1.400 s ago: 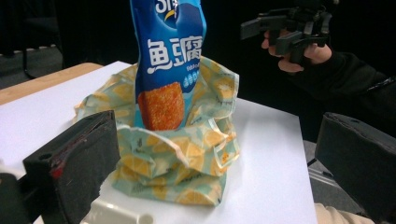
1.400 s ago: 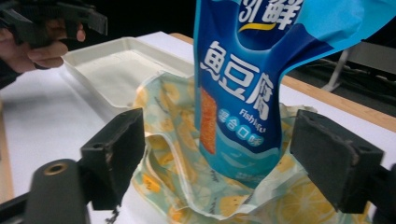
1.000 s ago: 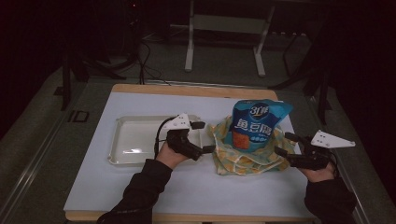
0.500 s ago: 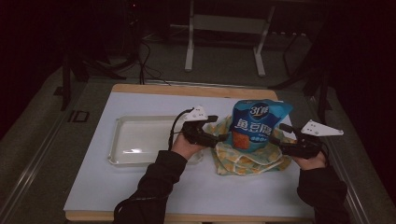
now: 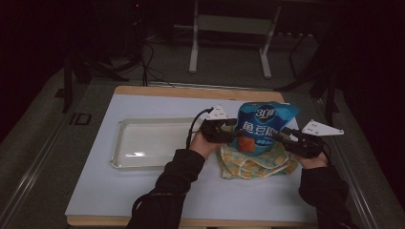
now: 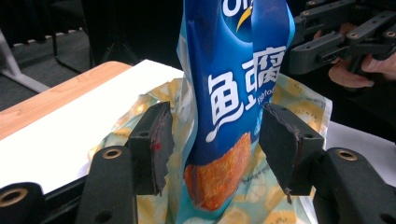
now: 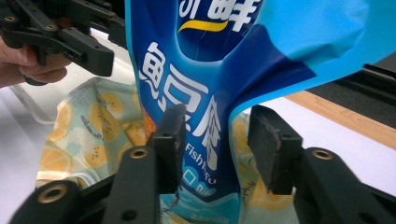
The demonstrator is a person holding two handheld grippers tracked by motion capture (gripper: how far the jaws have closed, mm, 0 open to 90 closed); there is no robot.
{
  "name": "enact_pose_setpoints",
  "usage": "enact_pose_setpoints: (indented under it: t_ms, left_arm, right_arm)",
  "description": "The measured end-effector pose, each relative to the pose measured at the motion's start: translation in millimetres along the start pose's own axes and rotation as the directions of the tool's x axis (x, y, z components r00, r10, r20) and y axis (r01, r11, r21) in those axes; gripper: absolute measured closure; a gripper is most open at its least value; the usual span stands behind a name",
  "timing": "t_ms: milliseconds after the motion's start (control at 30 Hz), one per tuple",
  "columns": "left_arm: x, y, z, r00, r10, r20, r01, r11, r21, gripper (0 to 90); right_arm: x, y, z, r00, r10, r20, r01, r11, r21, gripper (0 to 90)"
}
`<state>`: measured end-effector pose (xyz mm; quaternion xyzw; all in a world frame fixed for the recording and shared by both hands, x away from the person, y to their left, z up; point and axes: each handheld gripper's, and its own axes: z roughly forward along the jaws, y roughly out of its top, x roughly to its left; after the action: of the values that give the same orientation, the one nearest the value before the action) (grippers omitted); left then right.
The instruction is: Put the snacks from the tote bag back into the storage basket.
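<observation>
One blue snack bag [image 5: 263, 128] stands at centre frame on one lemon-print cloth [image 5: 255, 162], beside one tray [image 5: 143, 143]. The left gripper [image 5: 230, 132] and right gripper [image 5: 282, 136] have just been closing around the bag, their pads still apart from it.

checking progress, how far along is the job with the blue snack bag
Done: both grippers have reached the blue snack bag, which stands on the yellow pouch. In hand: the left gripper and right gripper have just been closing, bag between the jaws, gaps still showing. Left: gripping and moving it; the white tray holds nothing.
</observation>
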<state>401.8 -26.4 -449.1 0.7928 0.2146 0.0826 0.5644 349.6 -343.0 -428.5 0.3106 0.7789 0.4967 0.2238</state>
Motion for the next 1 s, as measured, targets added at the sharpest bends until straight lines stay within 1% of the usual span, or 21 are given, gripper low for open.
enact_pose_setpoints:
  t_ms: [67,100,133,200,233,267,300,333,400,433,467,500,567,600,700,733,767,833,1000]
  left_arm:
    - [0.9,-0.4,4.4,0.9999,-0.009,0.006,0.009,0.9999,0.007,47.5]
    - [1.1,-0.2,6.5,0.9999,-0.011,-0.005,0.011,0.9998,0.017,48.8]
    - [1.2,-0.5,9.0,0.9999,-0.016,-0.005,0.016,0.9996,0.024,49.7]
    - [1.3,-0.7,12.5,0.9998,-0.017,-0.005,0.018,0.9992,0.037,50.8]
    - [1.1,-0.7,13.4,0.9999,-0.015,-0.003,0.015,0.9992,0.036,55.7]
    - [0.8,-0.7,14.6,0.9998,-0.019,-0.001,0.019,0.9993,0.031,57.2]
    - [0.6,-0.4,16.0,0.9998,-0.02,-0.004,0.02,0.9991,0.036,57.2]
    - [0.3,0.1,16.9,0.9999,-0.014,-0.01,0.014,0.9992,0.038,58.9]
    - [0.5,0.9,18.5,0.9995,-0.017,-0.025,0.018,0.9991,0.039,66.3]
    - [1.0,1.0,19.0,0.9993,-0.018,-0.032,0.019,0.9991,0.037,67.4]
    - [1.5,1.0,19.2,0.9993,-0.022,-0.031,0.023,0.9992,0.032,68.5]
    - [1.7,1.2,19.9,0.9991,-0.023,-0.034,0.024,0.9992,0.032,68.5]
    - [1.6,2.2,21.2,0.9992,-0.019,-0.036,0.02,0.9992,0.035,69.6]
    - [1.6,2.3,21.8,0.9992,-0.022,-0.033,0.024,0.9991,0.035,70.6]
    - [2.3,1.6,21.6,0.9991,-0.027,-0.033,0.028,0.999,0.035,74.2]
    - [2.4,1.9,21.3,0.999,-0.028,-0.034,0.029,0.9989,0.038,77.1]
    - [1.9,2.2,21.2,0.9991,-0.024,-0.036,0.025,0.9989,0.04,77.1]
    - [0.5,3.2,21.1,0.9991,-0.015,-0.039,0.017,0.9988,0.045,80.1]
    - [-2.5,5.0,21.2,0.9985,-0.017,-0.052,0.019,0.9988,0.045,84.0]
  right_arm:
    - [-0.6,-0.6,3.2,1.0,0.0,-0.005,0.0,1.0,0.005,59.7]
    - [-0.7,-0.8,4.2,1.0,0.004,-0.008,-0.004,1.0,0.01,60.5]
    - [-0.9,-1.3,7.5,0.9999,0.006,-0.016,-0.006,1.0,0.012,60.9]
    - [-0.5,-1.5,8.6,0.9998,0.01,-0.019,-0.009,1.0,0.013,61.8]
    - [0.6,-1.6,11.0,0.9999,0.003,-0.012,-0.003,1.0,0.022,63.1]
    - [0.6,-1.5,12.2,0.9999,0.004,-0.014,-0.004,1.0,0.02,64.5]
    - [0.6,-1.5,12.2,0.9999,0.004,-0.014,-0.004,1.0,0.02,64.5]
    - [0.6,-1.5,13.1,0.9999,0.004,-0.012,-0.004,1.0,0.02,66.2]
    - [0.6,-1.0,14.7,1.0,0.001,-0.003,-0.001,1.0,0.018,70.3]
    - [0.6,-1.0,14.7,1.0,0.001,-0.003,-0.001,1.0,0.018,70.3]
    - [1.6,-0.9,15.7,0.9999,-0.011,0.007,0.01,1.0,0.026,72.3]
    - [1.6,-0.9,15.7,0.9999,-0.011,0.007,0.01,1.0,0.026,72.3]
    - [2.2,-0.9,17.0,0.9997,-0.015,0.018,0.014,0.999,0.032,74.8]
    - [2.0,-1.0,17.6,0.9997,-0.014,0.02,0.013,0.999,0.031,76.5]
    - [1.7,-1.5,19.0,0.9997,0.006,0.025,-0.006,1.0,0.03,81.4]
    - [2.4,-1.0,20.1,0.9997,0.012,0.022,-0.013,0.999,0.03,84.2]
    - [2.4,-1.0,20.1,0.9997,0.012,0.022,-0.013,0.999,0.03,84.2]
    - [4.2,0.0,21.0,0.9995,-0.002,0.031,0.001,0.999,0.038,86.4]
    - [7.1,1.1,22.3,0.9983,-0.005,0.058,0.003,0.999,0.045,88.3]
